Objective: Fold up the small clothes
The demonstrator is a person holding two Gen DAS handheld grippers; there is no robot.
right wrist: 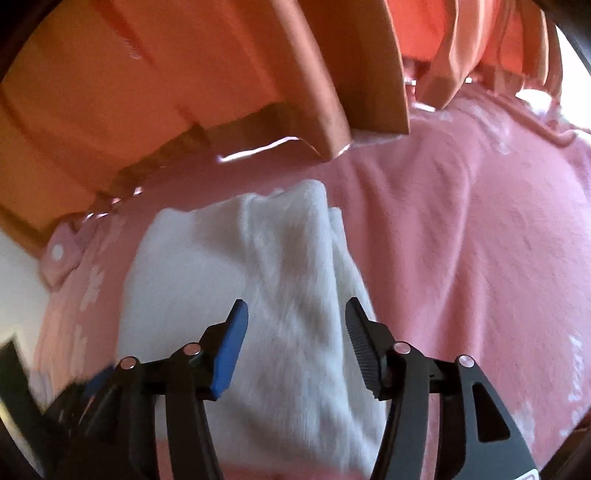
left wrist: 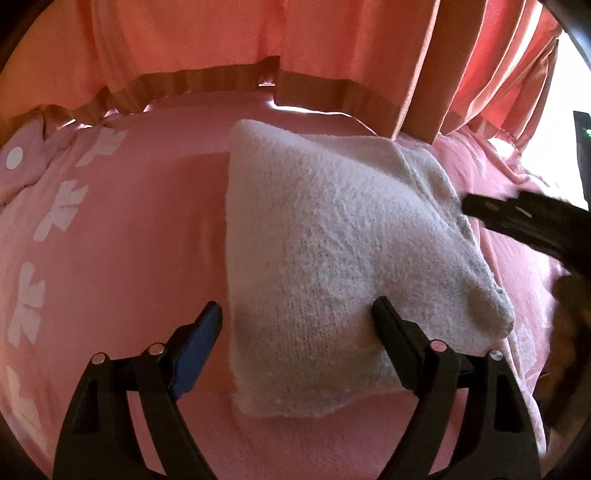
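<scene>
I see the white cloth (left wrist: 332,266) lying folded on the pink bedsheet (left wrist: 140,240), below the orange curtain (left wrist: 184,33). My left gripper (left wrist: 295,314) is spread wide over its near edge. My right gripper (right wrist: 295,314) is also apart, pinching nothing.

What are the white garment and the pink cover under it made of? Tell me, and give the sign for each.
White garment: looks like a soft, fuzzy knit, perhaps wool or fleece-like yarn; fine knit rows and a fluffy matte nap show.
Pink cover: seems a smooth, matte woven or jersey cloth, likely cotton; flat surface with printed white flowers and soft creases.
</scene>
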